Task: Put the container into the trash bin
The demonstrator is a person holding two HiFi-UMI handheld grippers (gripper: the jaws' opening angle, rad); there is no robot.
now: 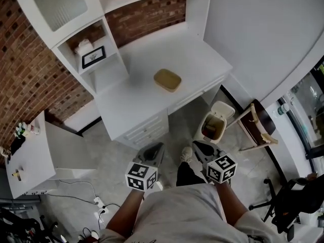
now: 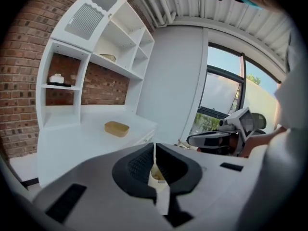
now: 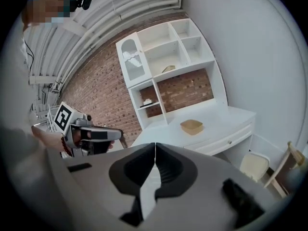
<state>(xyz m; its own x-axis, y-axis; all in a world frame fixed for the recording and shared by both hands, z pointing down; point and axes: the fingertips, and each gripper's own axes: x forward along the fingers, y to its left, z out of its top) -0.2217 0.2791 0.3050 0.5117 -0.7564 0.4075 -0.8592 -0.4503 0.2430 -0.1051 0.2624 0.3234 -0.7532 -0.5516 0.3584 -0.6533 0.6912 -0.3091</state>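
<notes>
Container [image 1: 167, 80] lies on the desk [image 1: 144, 54] while left hand-held gripper [image 1: 154, 150] and right hand-held gripper [image 1: 200, 149] are closed, empty.

A white wooden table [image 1: 147, 97] with drawers, topped by an open white shelf unit [image 1: 112, 67], stands against a red brick wall [image 1: 25, 70]. A plain white wall [image 1: 253, 29] runs to the table's right, with a daylit dark-framed window [image 2: 221, 88] beyond. Pale grey marbled floor tiles [image 1: 116, 158] lie before the table, and a low white cabinet [image 1: 30, 158] stands to its left.
</notes>
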